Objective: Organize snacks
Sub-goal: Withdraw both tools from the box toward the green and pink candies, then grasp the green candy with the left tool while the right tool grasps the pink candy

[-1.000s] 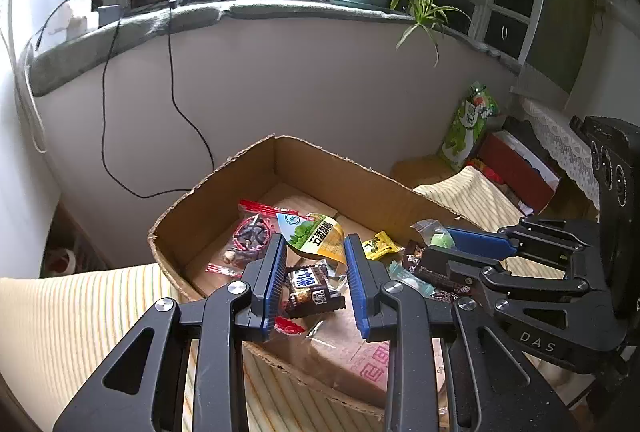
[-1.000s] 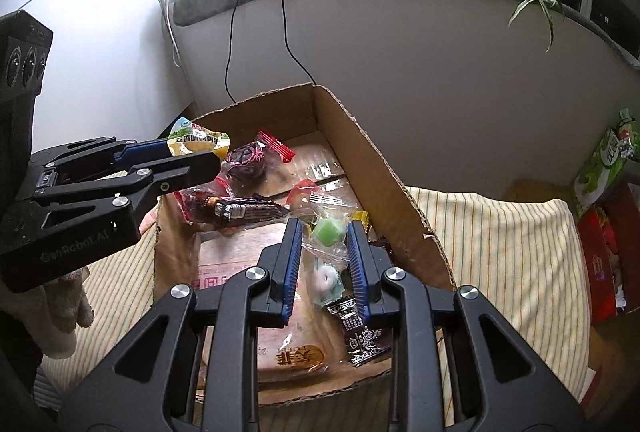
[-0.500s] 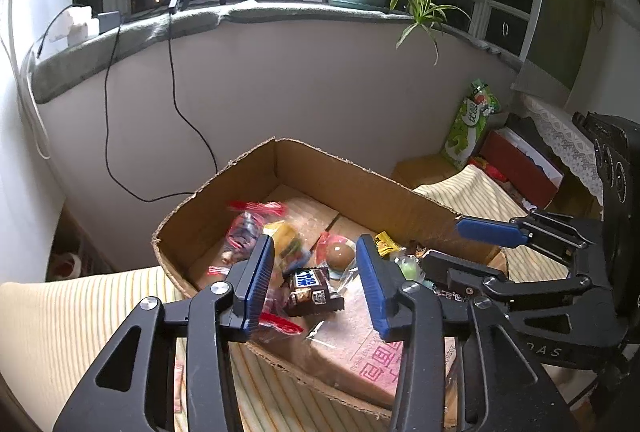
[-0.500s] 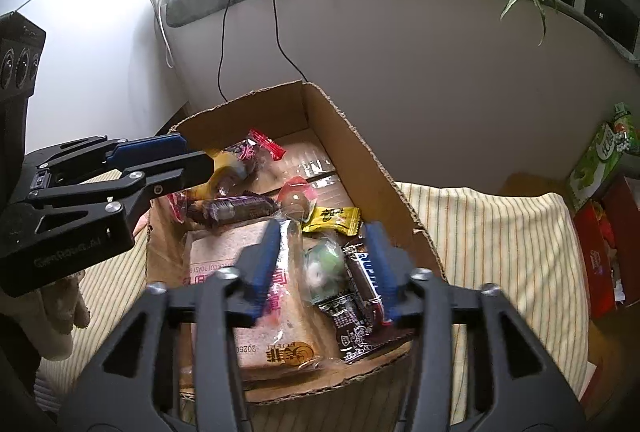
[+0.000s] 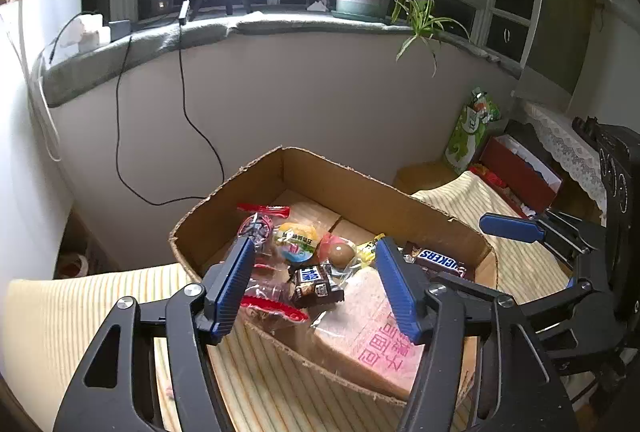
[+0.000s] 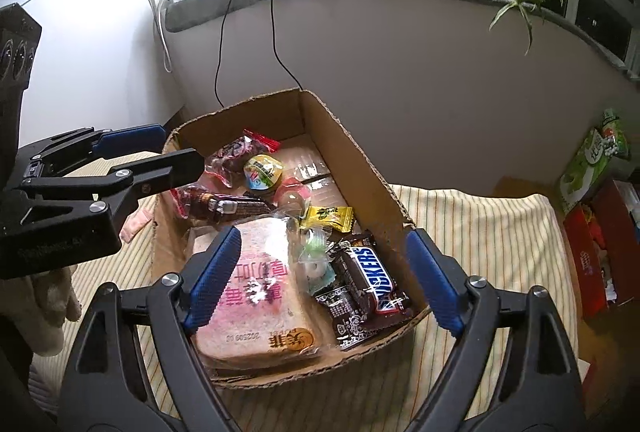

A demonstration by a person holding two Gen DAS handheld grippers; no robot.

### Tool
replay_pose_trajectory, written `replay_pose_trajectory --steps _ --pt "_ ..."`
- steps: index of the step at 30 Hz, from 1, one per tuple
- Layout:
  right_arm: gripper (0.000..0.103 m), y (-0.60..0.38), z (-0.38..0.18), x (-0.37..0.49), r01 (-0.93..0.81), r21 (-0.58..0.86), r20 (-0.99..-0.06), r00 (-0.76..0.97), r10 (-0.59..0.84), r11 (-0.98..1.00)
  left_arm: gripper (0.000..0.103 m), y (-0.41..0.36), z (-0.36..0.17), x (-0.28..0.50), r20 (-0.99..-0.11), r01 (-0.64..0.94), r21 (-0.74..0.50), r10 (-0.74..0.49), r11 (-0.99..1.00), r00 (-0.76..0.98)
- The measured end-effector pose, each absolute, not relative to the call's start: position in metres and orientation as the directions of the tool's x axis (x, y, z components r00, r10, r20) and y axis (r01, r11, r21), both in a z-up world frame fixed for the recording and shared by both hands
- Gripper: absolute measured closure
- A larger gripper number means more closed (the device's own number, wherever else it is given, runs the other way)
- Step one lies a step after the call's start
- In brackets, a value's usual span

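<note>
Right wrist view shows my right gripper (image 6: 322,278) spread wide and empty above the near end of the cardboard box (image 6: 356,155), where the snacks (image 6: 362,272) lie. My left gripper (image 5: 314,286) hangs equally open and empty over the box. I judge both are between picks; next I need another snack to fetch, none showing on the striped cloth (image 6: 492,232).

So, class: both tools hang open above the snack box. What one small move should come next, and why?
Probably draw both tools back from the cardboard box. The left tool and right tool are open and hold nothing, and the jelly cup, Snickers bar and bread pack all lie inside. No loose snack shows on the striped cloth.
</note>
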State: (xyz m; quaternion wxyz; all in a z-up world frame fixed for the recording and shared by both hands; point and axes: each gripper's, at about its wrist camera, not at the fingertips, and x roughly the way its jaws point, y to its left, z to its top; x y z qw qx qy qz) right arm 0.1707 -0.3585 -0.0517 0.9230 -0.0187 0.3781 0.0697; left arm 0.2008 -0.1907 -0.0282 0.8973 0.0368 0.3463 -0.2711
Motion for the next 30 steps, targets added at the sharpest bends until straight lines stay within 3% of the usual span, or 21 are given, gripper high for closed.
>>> replay_pose_trajectory --steps 16,28,30 --pt "0.016 -0.332 -0.035 0.140 -0.170 0.024 -0.680 0.720 0.141 0.985 0.036 -0.134 -0.012 0.172 -0.611 0.469 -0.124 -0.440 0.874 0.658" --pt "0.016 -0.267 -0.030 0.112 -0.333 0.029 -0.664 0.698 0.267 0.943 0.037 -0.027 -0.031 0.162 -0.635 0.314 -0.160 -0.341 0.936 0.693" --pt "0.016 -0.252 -0.034 0.111 -0.363 0.022 -0.674 0.683 0.282 0.932 0.042 -0.018 -0.038 0.159 -0.646 0.304 -0.162 -0.334 0.939 0.687"
